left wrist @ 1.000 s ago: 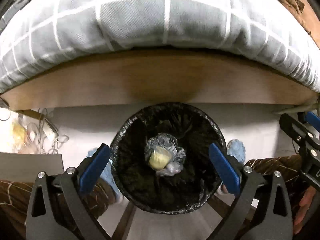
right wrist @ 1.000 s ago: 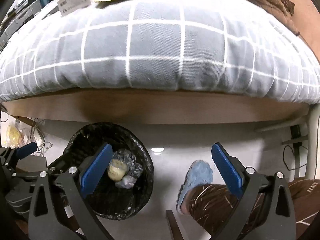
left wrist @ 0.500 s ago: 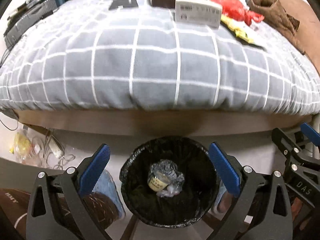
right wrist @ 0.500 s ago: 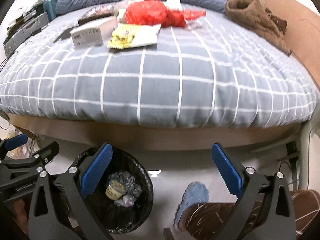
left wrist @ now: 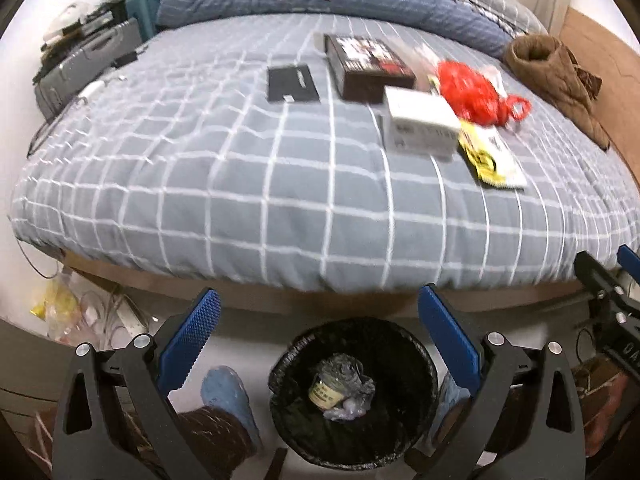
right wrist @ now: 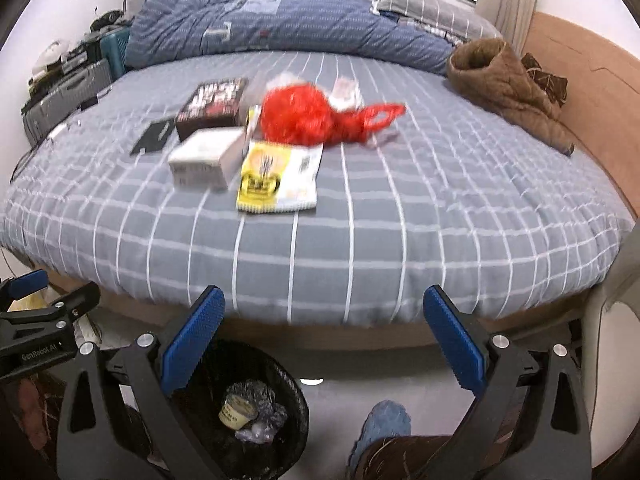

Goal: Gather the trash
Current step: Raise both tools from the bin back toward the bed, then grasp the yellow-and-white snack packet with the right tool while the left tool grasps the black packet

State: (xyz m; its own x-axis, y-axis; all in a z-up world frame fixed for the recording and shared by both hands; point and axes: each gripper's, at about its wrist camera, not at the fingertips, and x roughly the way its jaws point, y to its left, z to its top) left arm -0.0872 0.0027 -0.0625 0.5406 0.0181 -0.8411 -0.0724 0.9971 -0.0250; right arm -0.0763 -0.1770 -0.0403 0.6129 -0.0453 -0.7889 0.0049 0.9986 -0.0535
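Note:
A black-lined trash bin [left wrist: 416, 360] [right wrist: 292, 392] stands on the floor by the bed, with a small jar [left wrist: 325, 393] and crumpled plastic inside. On the checked bed lie a red plastic bag [left wrist: 470, 94] [right wrist: 308, 116], a yellow packet [left wrist: 490, 160] [right wrist: 276, 178], a white box [left wrist: 420, 124] [right wrist: 204, 158], a dark box [left wrist: 366, 66] [right wrist: 214, 106] and a flat black item [left wrist: 292, 84] [right wrist: 154, 136]. My left gripper [left wrist: 320, 344] is open and empty above the bin. My right gripper [right wrist: 324, 340] is open and empty at the bed's edge.
A brown jacket [right wrist: 504, 84] lies at the bed's right, by the wooden headboard [right wrist: 592, 100]. A blue duvet [right wrist: 280, 20] is bunched at the far side. Suitcases [right wrist: 68, 96] stand at the left. The person's blue slippers [left wrist: 228, 396] [right wrist: 384, 424] are on the floor beside the bin.
Both grippers have risen and tilted up from the bin. The bed top and its trash items have come into view; the bin now sits lower and smaller in both views.

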